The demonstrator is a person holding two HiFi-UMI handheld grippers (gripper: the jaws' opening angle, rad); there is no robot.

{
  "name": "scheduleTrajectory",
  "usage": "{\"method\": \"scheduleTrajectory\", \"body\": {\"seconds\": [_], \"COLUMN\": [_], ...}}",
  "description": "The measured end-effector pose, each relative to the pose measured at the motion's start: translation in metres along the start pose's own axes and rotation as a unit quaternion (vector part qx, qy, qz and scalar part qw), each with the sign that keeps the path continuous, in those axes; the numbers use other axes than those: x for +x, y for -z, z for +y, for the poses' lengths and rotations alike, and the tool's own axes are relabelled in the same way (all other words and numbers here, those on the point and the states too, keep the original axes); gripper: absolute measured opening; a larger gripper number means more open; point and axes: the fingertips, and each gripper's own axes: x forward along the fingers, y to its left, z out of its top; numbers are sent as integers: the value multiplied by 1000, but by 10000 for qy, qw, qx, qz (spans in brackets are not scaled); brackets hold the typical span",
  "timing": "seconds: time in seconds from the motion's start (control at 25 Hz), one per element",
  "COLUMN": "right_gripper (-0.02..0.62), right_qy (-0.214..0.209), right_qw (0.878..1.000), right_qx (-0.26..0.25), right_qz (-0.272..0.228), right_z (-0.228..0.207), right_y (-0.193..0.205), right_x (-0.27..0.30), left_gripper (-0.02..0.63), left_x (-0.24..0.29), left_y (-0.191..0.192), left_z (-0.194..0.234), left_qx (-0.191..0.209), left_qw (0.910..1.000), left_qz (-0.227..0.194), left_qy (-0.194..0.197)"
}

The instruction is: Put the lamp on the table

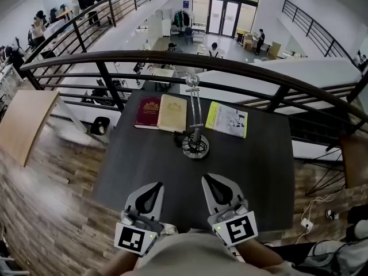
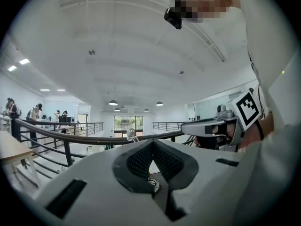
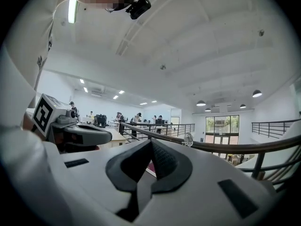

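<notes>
The right gripper (image 3: 151,142) has its jaws met tip to tip with nothing between them, the left gripper (image 3: 107,134) sits alongside at left, and the lamp (image 3: 188,138) head shows just above the dark curved railing (image 3: 225,147) ahead.

1. The slim silver metal lamp (image 1: 194,147) is gleaming, glossy at its round base.
2. The dark rectangular table (image 1: 259,165) is showing a smooth, matt top.
3. The pale grey plastic left gripper (image 2: 151,145) is looking matt, its black pads (image 2: 138,161) ribbed.
</notes>
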Motion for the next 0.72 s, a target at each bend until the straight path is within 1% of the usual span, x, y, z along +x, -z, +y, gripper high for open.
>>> {"method": "scheduleTrajectory", "body": {"seconds": [0.4,0.56,0.72], "right_gripper": [0,0,0], "right_qy": [6,-27,-67], "right_qw": [9999,9998,9997], "right_qx": [38,19,14], "right_qz": [148,200,240], "right_z": [-2,-1,0], "right_y": [5,8,12], "right_x": [-7,-8,-8], "left_gripper": [5,5,5], "left_x": [-2,-3,-5], "left_y": [-7,-11,-2], "left_z": [-8,-11,-12], "left_qx": [-73,-151,-89], "left_qw": [9999,9996,9999], "left_qz": [-111,-238,-77], "left_qy": [31,7,42]}}
